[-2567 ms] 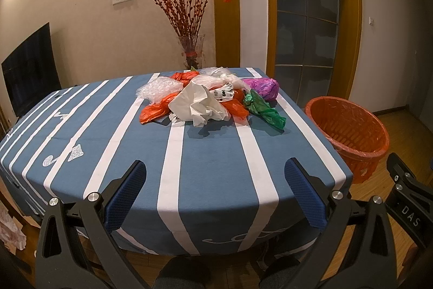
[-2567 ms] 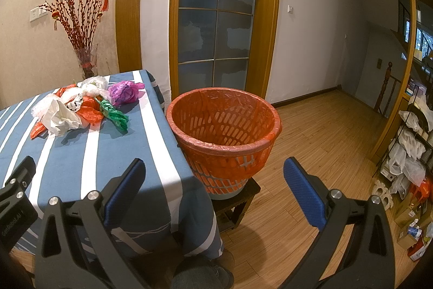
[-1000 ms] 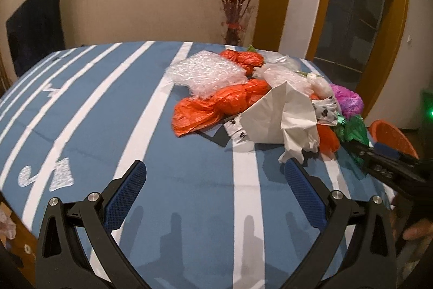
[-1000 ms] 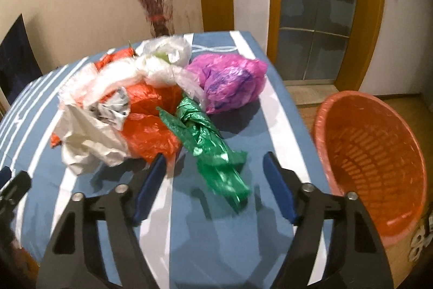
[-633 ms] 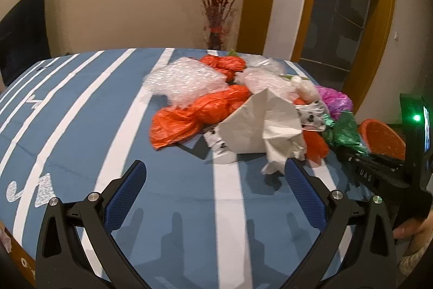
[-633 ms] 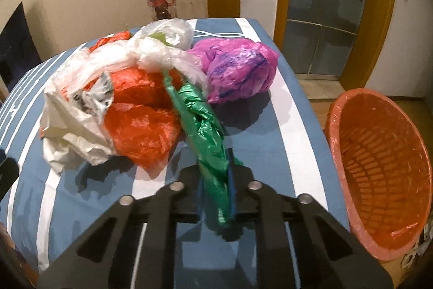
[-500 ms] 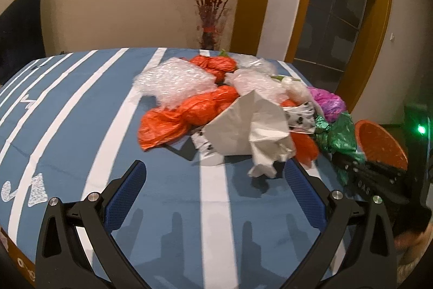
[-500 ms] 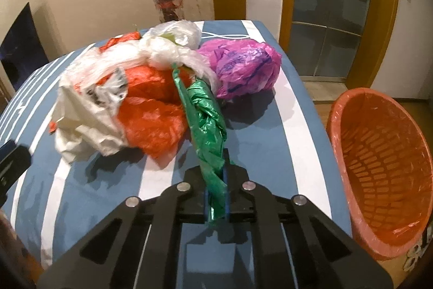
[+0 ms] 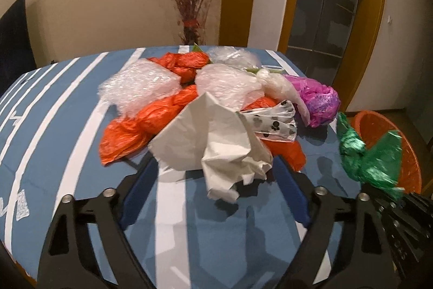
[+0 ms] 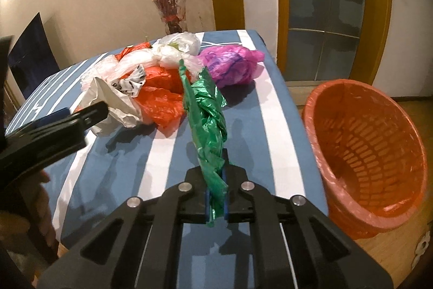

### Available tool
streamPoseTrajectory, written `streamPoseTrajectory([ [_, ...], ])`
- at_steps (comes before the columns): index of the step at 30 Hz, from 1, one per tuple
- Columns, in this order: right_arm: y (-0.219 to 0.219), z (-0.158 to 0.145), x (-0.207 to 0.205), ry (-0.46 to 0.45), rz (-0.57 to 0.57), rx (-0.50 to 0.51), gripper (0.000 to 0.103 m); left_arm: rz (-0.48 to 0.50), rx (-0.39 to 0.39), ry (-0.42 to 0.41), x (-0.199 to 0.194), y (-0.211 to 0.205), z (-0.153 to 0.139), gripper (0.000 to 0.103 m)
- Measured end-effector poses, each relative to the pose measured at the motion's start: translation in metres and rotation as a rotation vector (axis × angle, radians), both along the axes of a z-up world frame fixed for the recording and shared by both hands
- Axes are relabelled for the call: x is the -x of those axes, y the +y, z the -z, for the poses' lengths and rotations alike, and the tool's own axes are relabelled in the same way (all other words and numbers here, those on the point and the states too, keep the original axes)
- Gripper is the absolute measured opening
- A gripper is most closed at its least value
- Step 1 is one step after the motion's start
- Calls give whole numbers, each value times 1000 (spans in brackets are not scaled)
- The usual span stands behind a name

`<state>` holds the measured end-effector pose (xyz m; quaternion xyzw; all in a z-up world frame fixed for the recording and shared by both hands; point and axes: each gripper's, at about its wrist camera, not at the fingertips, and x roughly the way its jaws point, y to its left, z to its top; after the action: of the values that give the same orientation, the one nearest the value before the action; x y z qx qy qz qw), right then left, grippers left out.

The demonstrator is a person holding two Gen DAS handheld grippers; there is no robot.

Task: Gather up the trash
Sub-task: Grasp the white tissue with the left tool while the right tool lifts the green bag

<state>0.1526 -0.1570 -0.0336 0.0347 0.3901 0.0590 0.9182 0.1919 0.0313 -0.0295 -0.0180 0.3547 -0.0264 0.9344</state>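
The right claw (image 10: 215, 203) is clamped on a crumpled green plastic bag (image 10: 207, 123), whose lower end is pinched between the blue pads while the rest stands up in front of the camera, lifted clear of the blue-and-white striped surface (image 10: 243, 134). The left wrist view shows the same green bag (image 9: 365, 153) in the air off the surface's right edge, in front of the orange slatted plastic basket (image 9: 406, 151).

The left claw (image 9: 216, 192) is spread wide and holds nothing; its pads sit to either side of a crumpled white paper sheet (image 9: 216, 148) at the near side of the trash heap in the middle of the surface. Orange plastic bags (image 9: 140, 123), clear bubble wrap (image 9: 138, 83) and a purple plastic bag (image 9: 320, 102) lie there too.

The step in hand looks like carrying the first piece to the bin. The orange basket (image 10: 365, 153) stands just off the surface's right edge, its mouth tilted toward the camera. Next, the right claw should swing right until the bag hangs over the basket's mouth, then release. The left could close on the white paper.
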Motion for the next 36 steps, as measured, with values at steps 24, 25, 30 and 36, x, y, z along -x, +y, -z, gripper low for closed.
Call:
streamPoseTrajectory([
  [24,-2,-19,24,-58,19,7,8,45,92,-16,27,25,-19,31],
  [25,-2,-21,26,-63,19,6,8,49,95,-22,29,26,-23,31],
  [30,-4,-30,33,-89,18,1,8,67,74,-79,40,26,-51,31],
  [36,-9,-36,39,-106,27,-9,8,90,89,-130,55,22,-76,31],
])
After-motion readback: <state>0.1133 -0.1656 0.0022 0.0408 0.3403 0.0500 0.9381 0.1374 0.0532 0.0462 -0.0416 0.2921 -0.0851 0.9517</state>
